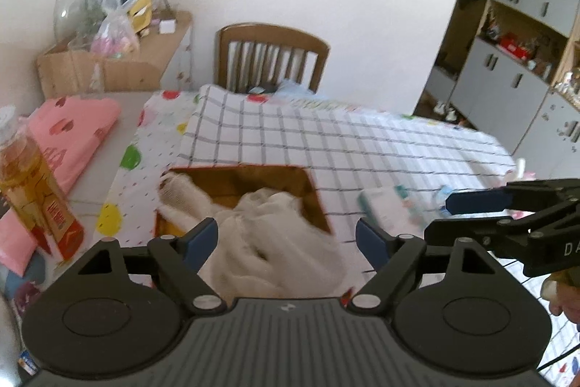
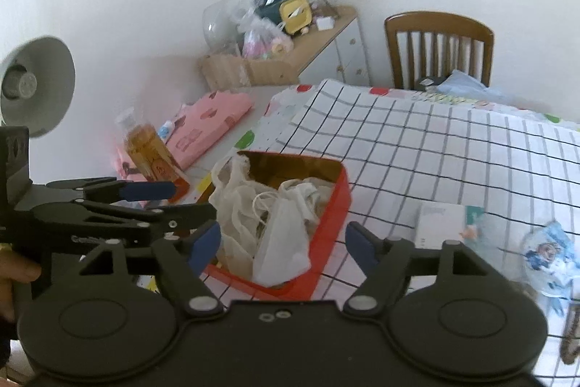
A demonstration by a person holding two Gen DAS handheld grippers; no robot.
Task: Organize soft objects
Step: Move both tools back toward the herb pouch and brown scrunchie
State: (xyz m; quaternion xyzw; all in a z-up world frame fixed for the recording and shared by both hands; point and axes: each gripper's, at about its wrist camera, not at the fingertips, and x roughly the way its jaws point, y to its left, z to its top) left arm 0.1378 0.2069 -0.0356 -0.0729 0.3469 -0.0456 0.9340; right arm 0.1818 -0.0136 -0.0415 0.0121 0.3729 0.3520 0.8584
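Observation:
A red tin box [image 2: 328,205] with a gold inside stands on the checked tablecloth [image 2: 453,147]. White plastic bags [image 2: 275,223] lie bunched in it and hang over its near rim. In the left wrist view the box [image 1: 311,194] and the bags [image 1: 268,234] are blurred, right in front of my left gripper [image 1: 286,236], which is open and empty. My right gripper [image 2: 282,242] is open and empty above the near end of the box. Each gripper shows in the other's view, the left one [image 2: 170,202] beside the box, the right one [image 1: 438,216] over the cloth.
A tissue pack [image 2: 446,223] and a blue printed packet [image 2: 551,256] lie right of the box. A bottle of amber liquid [image 2: 152,151], a pink folded cloth [image 2: 210,122] and a desk lamp [image 2: 36,86] stand left. A wooden chair [image 2: 438,46] is behind the table.

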